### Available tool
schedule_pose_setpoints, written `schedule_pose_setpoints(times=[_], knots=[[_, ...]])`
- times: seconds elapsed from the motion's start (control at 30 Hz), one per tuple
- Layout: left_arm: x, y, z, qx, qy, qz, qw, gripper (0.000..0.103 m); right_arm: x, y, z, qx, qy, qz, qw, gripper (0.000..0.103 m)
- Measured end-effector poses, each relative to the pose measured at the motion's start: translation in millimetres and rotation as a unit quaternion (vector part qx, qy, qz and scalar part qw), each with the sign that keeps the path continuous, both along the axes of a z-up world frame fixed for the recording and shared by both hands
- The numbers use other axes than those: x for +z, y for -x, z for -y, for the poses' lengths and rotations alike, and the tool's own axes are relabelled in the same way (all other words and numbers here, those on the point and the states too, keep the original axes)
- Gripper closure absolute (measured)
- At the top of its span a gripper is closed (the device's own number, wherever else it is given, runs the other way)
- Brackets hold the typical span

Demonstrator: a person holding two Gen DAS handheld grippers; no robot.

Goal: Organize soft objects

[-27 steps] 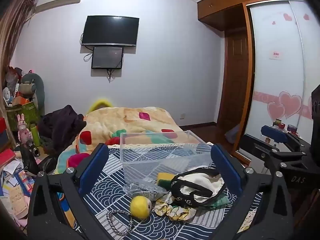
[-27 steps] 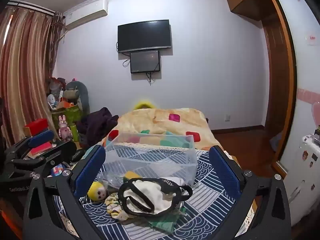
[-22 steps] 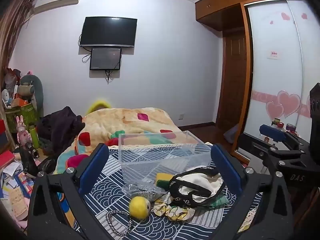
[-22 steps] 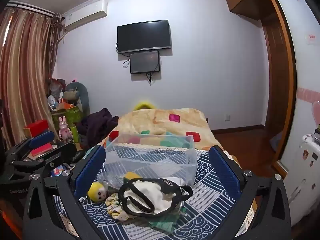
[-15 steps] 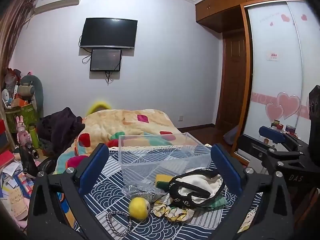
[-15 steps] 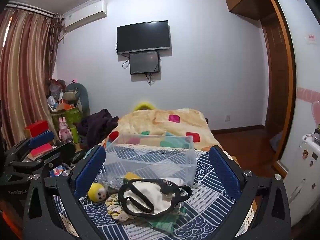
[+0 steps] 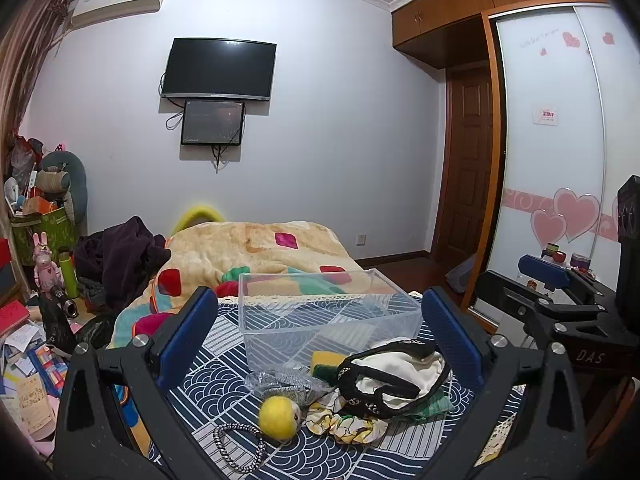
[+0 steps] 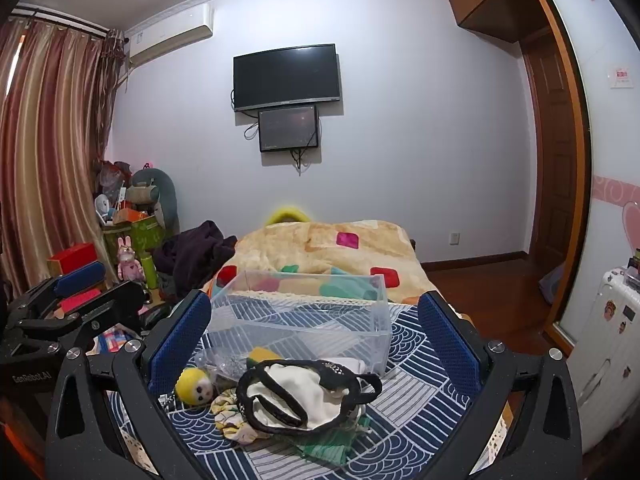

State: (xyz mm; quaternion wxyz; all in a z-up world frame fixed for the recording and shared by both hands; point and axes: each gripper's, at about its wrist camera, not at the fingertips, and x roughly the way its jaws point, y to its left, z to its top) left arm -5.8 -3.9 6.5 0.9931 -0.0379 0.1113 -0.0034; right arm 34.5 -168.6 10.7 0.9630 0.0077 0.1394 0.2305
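Soft things lie heaped on a blue wave-patterned cloth (image 7: 192, 384) in the left wrist view: a white garment with black trim (image 7: 394, 376) at the right of the heap, a yellow plush ball (image 7: 279, 417) at its near left, a floral scrunchie (image 7: 344, 420) between them, and a yellow-green sponge (image 7: 326, 361) just behind. A clear plastic bin (image 7: 328, 312) stands just beyond the heap, with nothing seen inside. A braided cord (image 7: 236, 448) loops near the ball. The left gripper (image 7: 320, 340) hangs above the cloth, its blue fingers (image 7: 188, 332) spread wide and grasping nothing; the other gripper shows at the far right. From the right wrist view, the right gripper (image 8: 316, 344) likewise has its fingers (image 8: 178, 344) released and wide apart, framing the same heap: the garment (image 8: 296, 396) sits nearest, the plush ball (image 8: 194, 386) to its left, the scrunchie (image 8: 230, 412) just beside it, the bin (image 8: 308, 312) behind. Farther off lies a bed (image 8: 332, 248) under an orange blanket, below a wall television (image 8: 286, 76).
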Motion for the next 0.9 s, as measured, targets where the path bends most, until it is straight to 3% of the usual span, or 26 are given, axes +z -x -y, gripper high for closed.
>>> schedule_pose_setpoints(times=[0.9], knots=[[2.5, 4.4, -2.1, 0.0, 0.003, 0.007, 1.0, 0.0, 8.1, 3.6, 1.4, 0.0, -0.001, 0.005, 1.0, 0.0]])
